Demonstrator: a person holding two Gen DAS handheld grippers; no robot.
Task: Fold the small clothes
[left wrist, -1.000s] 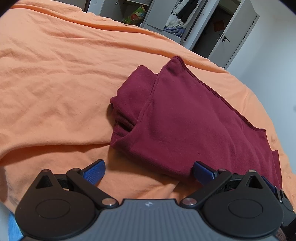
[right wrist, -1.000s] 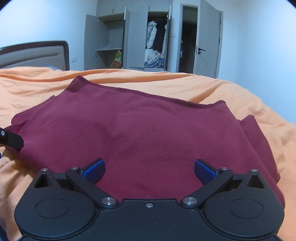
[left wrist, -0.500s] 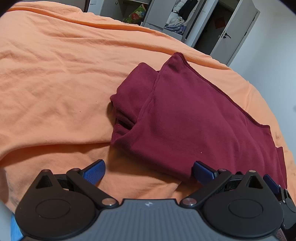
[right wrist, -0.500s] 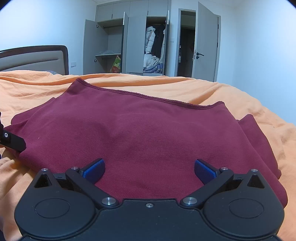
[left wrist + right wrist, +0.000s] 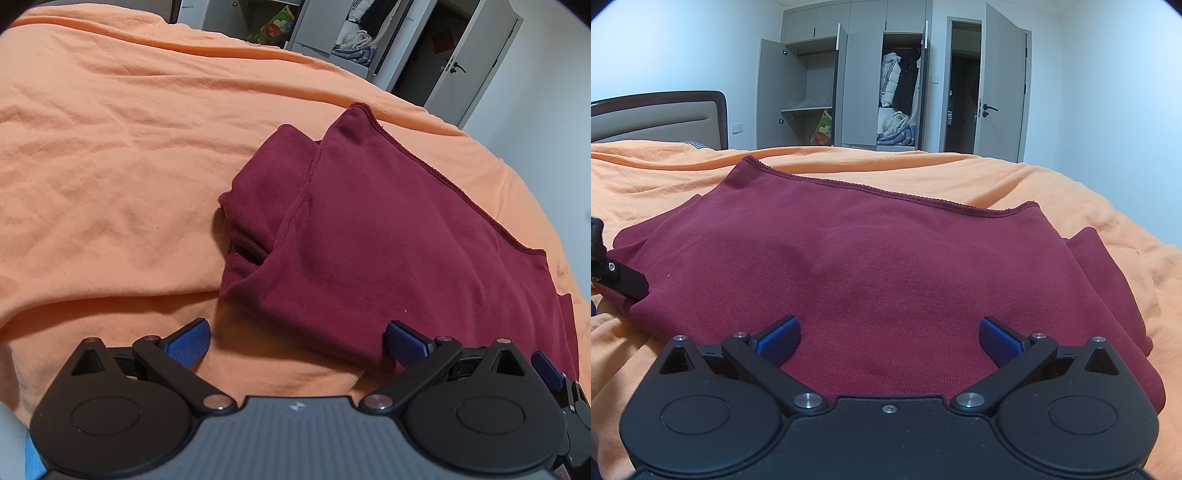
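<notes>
Over the last second both tools have drawn back a little from the maroon garment (image 5: pixel 388 236), and the right tool's view has tipped up so that more of the wardrobe (image 5: pixel 849 92) and wall show above the bed. The garment itself has not shifted or changed shape. That reads as a fold just set down and let go, with the tools backing off to judge it or to set up the next fold.

The left tool (image 5: pixel 295 338) is spread wide and empty, sitting low at the garment's near left corner, its right finger just beside the cloth edge. The right tool (image 5: pixel 888 334) is likewise spread wide and holds nothing, hovering over the near edge of the cloth.

The garment lies on the orange bed sheet (image 5: pixel 110 147), folded into a rough rectangle several layers thick. Its stitched hem runs along the far side, and a bunched sleeve or inner layer pokes out at the left end, so the stack is not yet tidy
</notes>
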